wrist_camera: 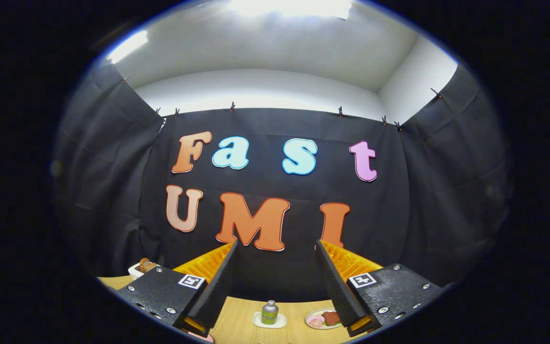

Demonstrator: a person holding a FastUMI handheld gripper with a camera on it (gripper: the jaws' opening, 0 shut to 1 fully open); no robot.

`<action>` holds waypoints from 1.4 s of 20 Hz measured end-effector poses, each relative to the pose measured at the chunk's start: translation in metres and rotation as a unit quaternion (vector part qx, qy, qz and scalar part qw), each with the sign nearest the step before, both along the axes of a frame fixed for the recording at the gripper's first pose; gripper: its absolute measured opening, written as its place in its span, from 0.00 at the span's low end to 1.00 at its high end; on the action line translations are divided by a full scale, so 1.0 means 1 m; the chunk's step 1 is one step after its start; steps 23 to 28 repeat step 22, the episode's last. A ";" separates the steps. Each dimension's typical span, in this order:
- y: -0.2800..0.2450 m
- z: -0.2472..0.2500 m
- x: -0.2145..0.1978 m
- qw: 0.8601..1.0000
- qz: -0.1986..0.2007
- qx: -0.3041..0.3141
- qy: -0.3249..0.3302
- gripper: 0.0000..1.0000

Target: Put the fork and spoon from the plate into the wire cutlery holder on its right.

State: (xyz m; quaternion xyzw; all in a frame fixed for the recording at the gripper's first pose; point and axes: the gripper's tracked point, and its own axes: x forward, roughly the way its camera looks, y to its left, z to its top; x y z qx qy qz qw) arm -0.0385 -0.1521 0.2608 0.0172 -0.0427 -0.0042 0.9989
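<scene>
I'm holding the gripper (277, 248) with fingers spread wide and gripping nothing, small bottle (269, 312) sitting between them at bottom centre, plate of food (323, 319) lying lower right

Bottle (269, 312) on tray (257, 321), left of food plate (311, 317), btwn fingers.

Plate (323, 327): small, round, pale, flat on the tabletop (237, 320), carrying pink and brown pieces; cutlery cannot be made out. Position: 5 o'clock from the gripper (276, 242), fingers spread and empty.
</scene>
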 end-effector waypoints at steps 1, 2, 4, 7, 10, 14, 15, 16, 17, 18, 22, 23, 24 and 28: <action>0.001 -0.001 0.000 1.000 0.001 0.001 0.001 0.93; 0.001 -0.001 0.001 1.000 0.001 0.001 0.001 0.93; 0.002 0.000 0.002 1.000 0.000 0.001 0.000 0.93; 0.003 -0.002 0.002 1.000 0.003 0.004 0.002 0.93; 0.007 -0.004 0.003 1.000 0.007 0.005 0.005 0.94; 0.009 -0.003 0.004 1.000 0.009 0.002 0.004 0.94; 0.010 -0.003 0.003 1.000 0.010 0.000 0.003 0.94; 0.010 -0.002 0.004 1.000 0.009 -0.003 0.000 0.94; 0.011 -0.002 0.004 1.000 0.009 -0.006 -0.001 0.94; 0.012 -0.001 0.004 1.000 0.009 -0.007 -0.003 0.94; 0.016 0.003 0.003 1.000 0.015 -0.011 -0.013 0.94; 0.016 0.003 0.003 1.000 0.015 -0.011 -0.013 0.94; 0.016 0.003 0.003 1.000 0.015 -0.011 -0.013 0.94; 0.016 0.003 0.003 1.000 0.015 -0.011 -0.013 0.94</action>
